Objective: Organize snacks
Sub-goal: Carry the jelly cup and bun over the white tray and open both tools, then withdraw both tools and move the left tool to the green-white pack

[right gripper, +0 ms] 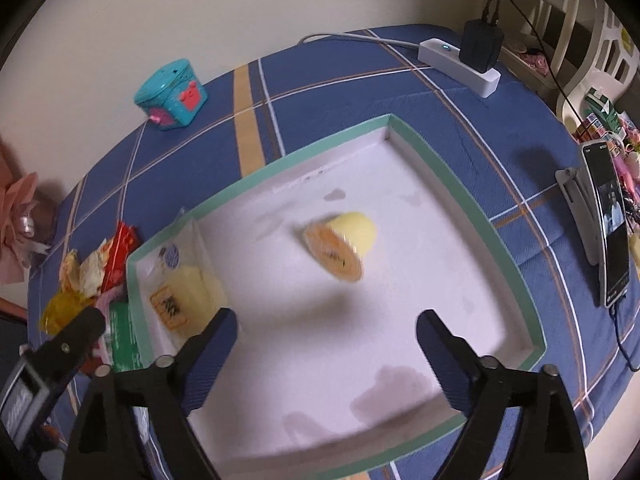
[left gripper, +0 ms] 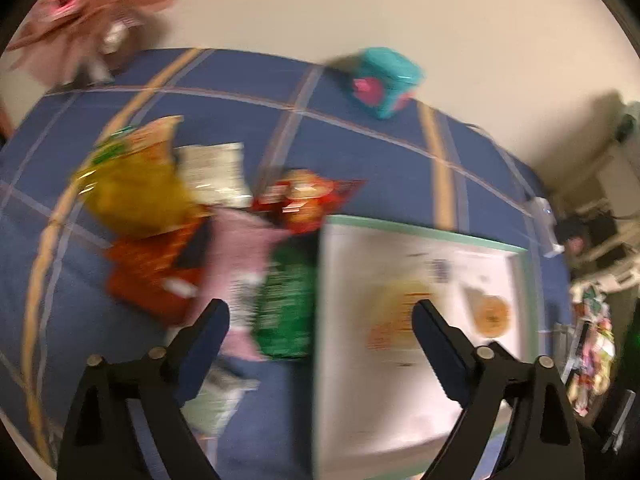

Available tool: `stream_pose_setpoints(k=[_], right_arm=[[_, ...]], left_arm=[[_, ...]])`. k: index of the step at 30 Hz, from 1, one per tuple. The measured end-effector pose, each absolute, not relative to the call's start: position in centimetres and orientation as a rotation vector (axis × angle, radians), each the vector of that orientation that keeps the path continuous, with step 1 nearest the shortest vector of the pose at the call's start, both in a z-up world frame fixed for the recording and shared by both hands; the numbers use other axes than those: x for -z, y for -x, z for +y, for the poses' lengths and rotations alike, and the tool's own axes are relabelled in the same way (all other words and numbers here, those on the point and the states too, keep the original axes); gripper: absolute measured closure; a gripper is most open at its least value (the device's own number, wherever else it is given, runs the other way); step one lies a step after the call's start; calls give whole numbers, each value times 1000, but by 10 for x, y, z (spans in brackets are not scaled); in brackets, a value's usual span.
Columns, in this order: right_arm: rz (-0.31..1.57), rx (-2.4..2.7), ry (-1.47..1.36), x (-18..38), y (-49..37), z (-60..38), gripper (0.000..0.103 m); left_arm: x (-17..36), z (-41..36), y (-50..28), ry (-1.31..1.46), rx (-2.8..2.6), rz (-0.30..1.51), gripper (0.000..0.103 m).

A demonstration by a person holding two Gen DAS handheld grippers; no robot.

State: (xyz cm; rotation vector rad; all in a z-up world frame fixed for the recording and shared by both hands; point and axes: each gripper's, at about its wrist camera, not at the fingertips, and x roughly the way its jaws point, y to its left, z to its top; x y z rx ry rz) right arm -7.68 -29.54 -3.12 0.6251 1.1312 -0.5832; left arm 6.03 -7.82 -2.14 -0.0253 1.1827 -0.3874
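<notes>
A white tray with a green rim (right gripper: 440, 172) lies on the blue checked tablecloth; it also shows in the left wrist view (left gripper: 420, 232). In it, a yellow pudding cup (right gripper: 340, 244) lies on its side, blurred, and a clear yellow wrapped snack (right gripper: 180, 292) lies at the left end. A pile of snack bags lies left of the tray: yellow (left gripper: 136, 188), orange (left gripper: 152, 272), pink (left gripper: 240, 248), green (left gripper: 286, 304), red (left gripper: 308, 196). My left gripper (left gripper: 320, 320) is open and empty above the green bag and the tray's edge. My right gripper (right gripper: 326, 328) is open and empty over the tray.
A teal toy box (right gripper: 172, 94) stands at the table's far edge. A white power strip with a black charger (right gripper: 464, 60) lies at the back right. A phone on a stand (right gripper: 608, 220) stands right of the tray. Pink paper flowers (left gripper: 80, 12) stand at the far left.
</notes>
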Motion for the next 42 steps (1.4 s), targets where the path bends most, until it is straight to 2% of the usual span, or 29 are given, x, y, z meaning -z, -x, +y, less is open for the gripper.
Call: stream_pose_setpoints(k=[1, 14, 28, 35, 42], right_arm=[[1134, 577, -615, 31, 77, -291, 0], [1153, 479, -501, 23, 67, -232, 0], [1185, 268, -462, 22, 30, -141, 0], [1219, 216, -430, 34, 16, -111, 0], [1255, 317, -439, 45, 18, -133, 0]], left_arm=[[24, -70, -61, 13, 352, 1182, 5], [42, 5, -55, -115, 79, 1195, 2], [45, 86, -63, 51, -25, 1268, 2], [59, 100, -70, 75, -54, 1323, 2], [67, 85, -75, 68, 4, 1357, 2]])
